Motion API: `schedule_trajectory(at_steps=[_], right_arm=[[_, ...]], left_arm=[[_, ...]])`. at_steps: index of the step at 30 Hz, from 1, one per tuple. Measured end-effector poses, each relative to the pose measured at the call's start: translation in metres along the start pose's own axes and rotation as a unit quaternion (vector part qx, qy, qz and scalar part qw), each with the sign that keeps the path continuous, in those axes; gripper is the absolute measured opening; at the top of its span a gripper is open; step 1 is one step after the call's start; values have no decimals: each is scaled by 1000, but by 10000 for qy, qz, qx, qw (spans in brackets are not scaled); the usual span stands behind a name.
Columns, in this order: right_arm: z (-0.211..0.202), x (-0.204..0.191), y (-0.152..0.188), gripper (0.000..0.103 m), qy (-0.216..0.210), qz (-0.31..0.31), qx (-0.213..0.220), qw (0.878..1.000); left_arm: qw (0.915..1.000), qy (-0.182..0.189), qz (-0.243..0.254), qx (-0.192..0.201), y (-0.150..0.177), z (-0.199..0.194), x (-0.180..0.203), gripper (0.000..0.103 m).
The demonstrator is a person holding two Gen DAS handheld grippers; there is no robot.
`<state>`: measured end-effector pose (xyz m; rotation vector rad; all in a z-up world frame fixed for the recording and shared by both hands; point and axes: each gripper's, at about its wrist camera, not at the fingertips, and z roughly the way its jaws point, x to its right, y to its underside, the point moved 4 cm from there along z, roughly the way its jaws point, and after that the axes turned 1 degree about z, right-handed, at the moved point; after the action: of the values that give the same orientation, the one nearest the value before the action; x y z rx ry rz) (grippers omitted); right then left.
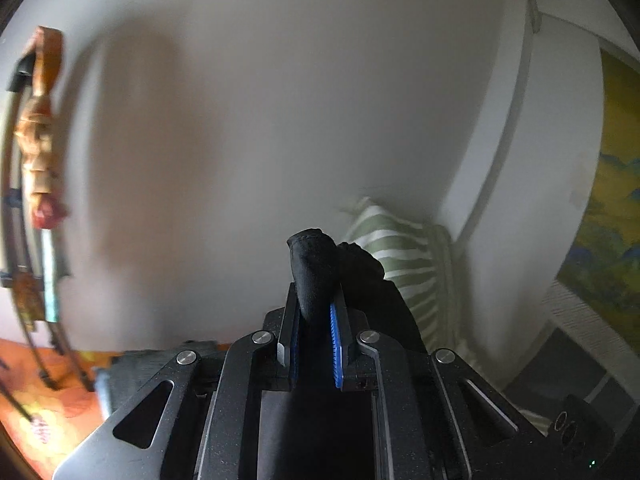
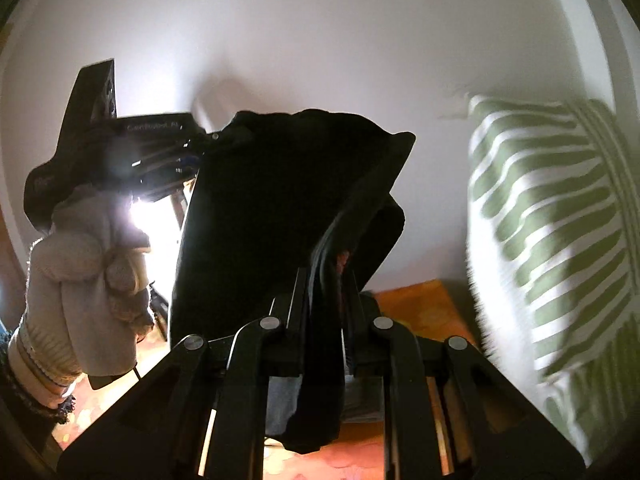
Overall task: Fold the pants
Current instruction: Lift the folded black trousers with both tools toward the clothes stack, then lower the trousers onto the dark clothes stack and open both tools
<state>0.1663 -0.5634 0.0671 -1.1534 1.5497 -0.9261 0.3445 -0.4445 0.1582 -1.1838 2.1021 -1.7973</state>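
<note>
The black pants (image 2: 280, 200) hang in the air, stretched between both grippers in front of a pale wall. My left gripper (image 1: 316, 304) is shut on a bunched edge of the pants (image 1: 316, 268), which sticks up between its blue-padded fingers. My right gripper (image 2: 326, 280) is shut on another edge of the pants, with dark cloth running down through its fingers. In the right wrist view the left gripper (image 2: 176, 148) shows at the far side of the cloth, held by a gloved hand (image 2: 80, 272).
A green-and-white striped pillow (image 2: 552, 216) leans against the wall to the right; it also shows in the left wrist view (image 1: 404, 256). An orange patterned cover (image 2: 416, 304) lies below. Hanging ornaments (image 1: 38, 152) are at the left and a yellow painting (image 1: 612, 208) at the right.
</note>
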Motion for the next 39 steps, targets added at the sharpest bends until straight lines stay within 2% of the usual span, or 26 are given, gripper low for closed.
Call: schedule_trajectory(at_steps=[4,7,10,14,18,22,25,28,30,35,39], right_arm=[[-1,16,-5,15,163,-94,-51,9998],[19,18,6,15,81,-84,-246,9996],[62,16,33,15,-137,111,-616,9979],[129,8,75,15,-457,543,-1232,9898],[169,5,97,15,-557,684,-1501,9847],[187,17,102,15,-586,888,-1638,9807],[192,23,103,17,-502,893,-1713,9799],[189,24,106,25,-274,780,-1767,9808],[185,22,107,37,-90,599,-1781,9822],[175,22,107,48,281,189,-1728,9844],[158,19,106,49,445,28,-1696,9845]], left_arm=[[9995,206,-234,-70,10,16,-5,10],[9990,59,-388,-192,30,27,-35,10],[9977,-389,-375,-416,54,41,-80,10],[9918,-1039,-270,-689,78,57,-137,10],[9836,-1543,-13,-935,93,71,-176,10],[9777,-1837,123,-1010,101,76,-190,10],[9701,-2093,413,-1154,106,94,-184,12],[9612,-2372,699,-1225,109,97,-180,19],[9572,-2539,690,-1202,107,93,-183,21],[9513,-2779,611,-1185,100,79,-186,22],[9511,-2790,551,-1202,95,58,-184,26]])
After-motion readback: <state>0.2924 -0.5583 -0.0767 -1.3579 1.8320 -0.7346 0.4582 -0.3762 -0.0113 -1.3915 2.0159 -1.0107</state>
